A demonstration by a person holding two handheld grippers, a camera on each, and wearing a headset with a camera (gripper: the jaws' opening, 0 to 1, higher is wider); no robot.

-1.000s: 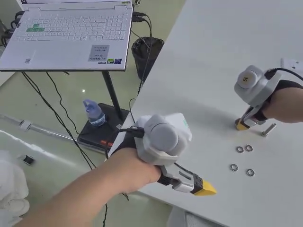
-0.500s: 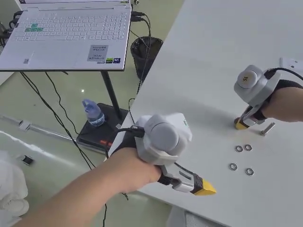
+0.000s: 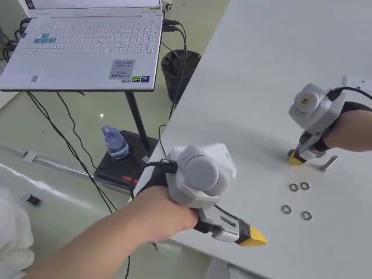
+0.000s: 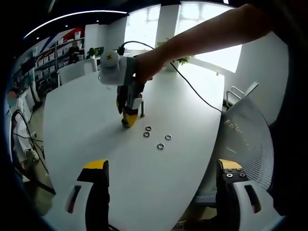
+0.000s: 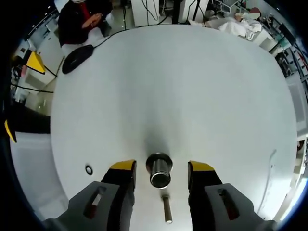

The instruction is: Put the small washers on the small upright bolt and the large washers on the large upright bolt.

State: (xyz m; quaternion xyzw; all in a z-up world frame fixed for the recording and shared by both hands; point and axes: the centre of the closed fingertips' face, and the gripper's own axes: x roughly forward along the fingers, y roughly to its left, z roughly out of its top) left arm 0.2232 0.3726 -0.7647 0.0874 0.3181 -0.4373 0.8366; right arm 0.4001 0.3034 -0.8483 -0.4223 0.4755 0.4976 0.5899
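Observation:
My right gripper (image 3: 296, 157) stands tips-down on the white table (image 3: 250, 87), open. Its jaws straddle a large upright bolt (image 5: 159, 171) without touching it. A small bolt (image 3: 328, 163) lies flat just right of that gripper, and appears again as the small bolt (image 5: 166, 209) between the jaws' bases. Several washers (image 3: 297, 200) lie loose on the table nearer me, seen too as washers (image 4: 156, 137). One washer (image 5: 89, 169) lies left of the right jaws. My left gripper (image 3: 253, 237) hovers at the table's near edge, open and holding nothing, as the left gripper (image 4: 162, 166) faces the right gripper (image 4: 126, 120).
A laptop (image 3: 87, 40) rests on a stand left of the table, with cables, a water bottle (image 3: 114, 142) and a black bin (image 3: 177, 64) on the floor below. A mesh chair (image 4: 250, 130) stands beside the table. A person (image 5: 79, 19) sits at the table's far side.
The head camera has shifted a little. Both grippers, the bolts and the washers keep their places.

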